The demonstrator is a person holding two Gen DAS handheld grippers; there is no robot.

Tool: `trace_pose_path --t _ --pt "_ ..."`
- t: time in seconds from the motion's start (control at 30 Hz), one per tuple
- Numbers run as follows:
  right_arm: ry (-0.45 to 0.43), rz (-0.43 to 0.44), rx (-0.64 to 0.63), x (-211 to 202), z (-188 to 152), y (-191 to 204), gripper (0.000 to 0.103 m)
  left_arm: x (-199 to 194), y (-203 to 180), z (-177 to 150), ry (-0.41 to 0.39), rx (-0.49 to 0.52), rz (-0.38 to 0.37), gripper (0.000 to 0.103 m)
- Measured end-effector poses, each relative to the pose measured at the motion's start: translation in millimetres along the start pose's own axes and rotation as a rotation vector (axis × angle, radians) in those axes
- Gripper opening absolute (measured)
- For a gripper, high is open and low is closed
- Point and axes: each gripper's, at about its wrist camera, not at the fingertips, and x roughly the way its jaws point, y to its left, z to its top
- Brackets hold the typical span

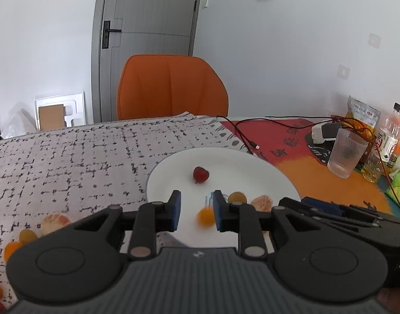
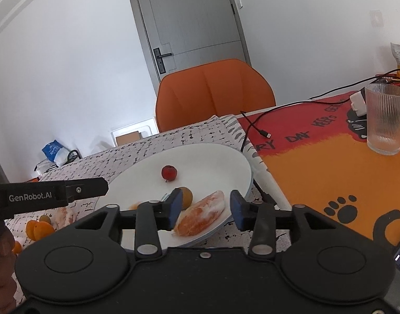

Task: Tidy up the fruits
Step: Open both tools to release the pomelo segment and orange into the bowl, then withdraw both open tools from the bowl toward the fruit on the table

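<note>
A white plate holds a small red fruit, a yellow-brown round fruit and a peeled orange piece. My left gripper is open over the plate's near rim. A blurred small orange fruit sits by its right pad, not squeezed. My right gripper is open, and the peeled piece lies on the plate below its gap. More fruits lie on the cloth at the left: a peeled orange and small orange ones.
A ribbed glass stands on the orange and red mat to the right, with bottles and a snack bag behind it. A black cable runs near the plate's far edge. An orange chair stands behind the table.
</note>
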Motion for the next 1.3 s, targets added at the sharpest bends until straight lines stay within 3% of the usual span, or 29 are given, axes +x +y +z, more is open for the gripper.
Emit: trace_pose_path --t 0.03,0.1,0.33,0.4,0.7,0.93,1.3 --pt "0.0 0.001 -0.001 -1 0 1 0.046 -1 2 -1 0.004 -0.003 0.006 0.033" --pt "0.002 0.005 -0.002 0 0 4 0.046 -6 8 -5 0.004 -0.015 0.024 0.052" --pt "0.01 0.015 -0.013 1 -2 21 0.056 -26 30 -12 -0.023 -0.035 0.084 0.077" --pt "0.01 0.019 -0.024 0 -2 27 0.065 -32 37 -13 -0.036 -0.046 0.116 0.084" --pt "0.008 0.023 -0.066 -5 -4 55 0.094 -58 75 -23 -0.061 -0.12 0.201 0.089" --pt "0.0 0.035 -0.084 -17 -4 71 0.103 -85 95 -30 -0.084 -0.145 0.24 0.091" --pt "0.026 0.073 -0.107 -27 -12 97 0.103 -119 116 -52 -0.086 -0.182 0.247 0.099"
